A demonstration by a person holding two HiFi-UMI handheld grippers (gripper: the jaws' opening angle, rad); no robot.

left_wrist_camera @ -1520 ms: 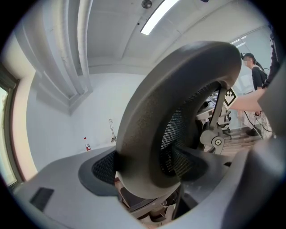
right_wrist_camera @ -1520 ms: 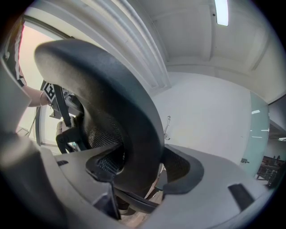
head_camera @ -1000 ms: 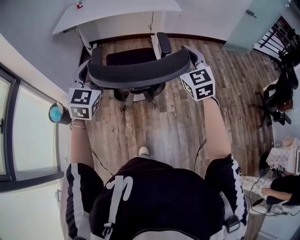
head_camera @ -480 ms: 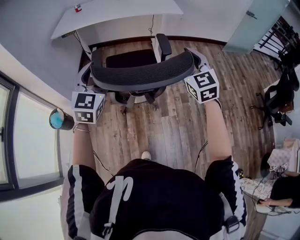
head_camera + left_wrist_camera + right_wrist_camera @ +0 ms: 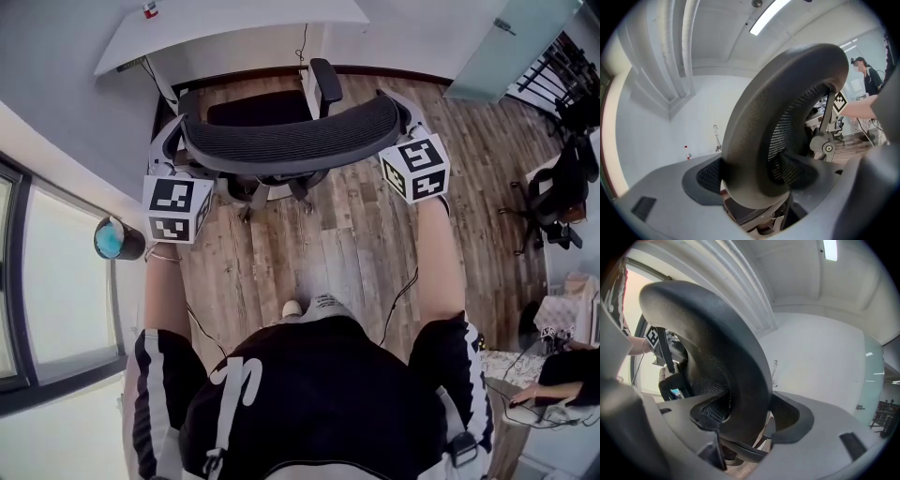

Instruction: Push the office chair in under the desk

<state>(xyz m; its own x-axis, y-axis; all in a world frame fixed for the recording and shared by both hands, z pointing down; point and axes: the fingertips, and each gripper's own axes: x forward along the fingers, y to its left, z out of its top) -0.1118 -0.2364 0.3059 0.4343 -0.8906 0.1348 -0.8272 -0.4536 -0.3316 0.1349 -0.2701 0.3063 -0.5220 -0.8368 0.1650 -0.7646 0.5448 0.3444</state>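
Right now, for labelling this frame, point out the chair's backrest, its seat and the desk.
backrest point(image 5: 291, 145): head view, middle of its mesh.
seat point(image 5: 258, 112): head view, black cushion's middle.
desk point(image 5: 239, 24): head view, bare white top.

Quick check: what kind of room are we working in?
Probably an office: a white desk against the wall, the mesh office chair on a wood floor, and a second chair at the right edge.
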